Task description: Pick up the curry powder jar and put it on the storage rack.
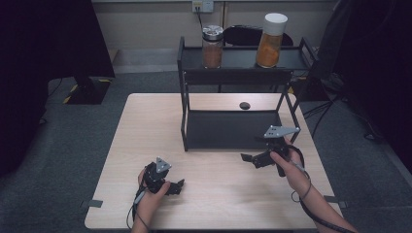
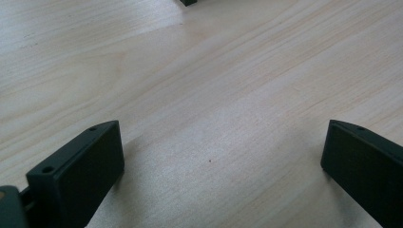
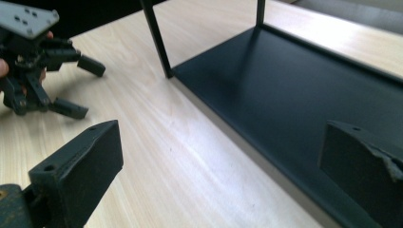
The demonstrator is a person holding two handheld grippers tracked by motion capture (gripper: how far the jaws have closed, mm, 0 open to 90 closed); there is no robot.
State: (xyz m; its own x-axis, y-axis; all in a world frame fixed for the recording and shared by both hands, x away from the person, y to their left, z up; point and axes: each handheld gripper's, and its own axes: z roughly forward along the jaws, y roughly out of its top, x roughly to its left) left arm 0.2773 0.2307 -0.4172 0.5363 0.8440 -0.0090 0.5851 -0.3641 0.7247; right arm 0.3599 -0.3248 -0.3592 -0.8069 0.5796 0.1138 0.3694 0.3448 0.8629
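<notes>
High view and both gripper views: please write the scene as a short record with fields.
surface: wooden table
rack: black two-level shelf at the table's far side
top level: brown jar, orange jar
bottom level: bare
left gripper: open, over bare wood
right gripper: open, at the shelf's front right corner

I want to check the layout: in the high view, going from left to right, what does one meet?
Left hand-held gripper → jar with the metal lid on the black rack → right hand-held gripper → jar with the white lid.
</notes>
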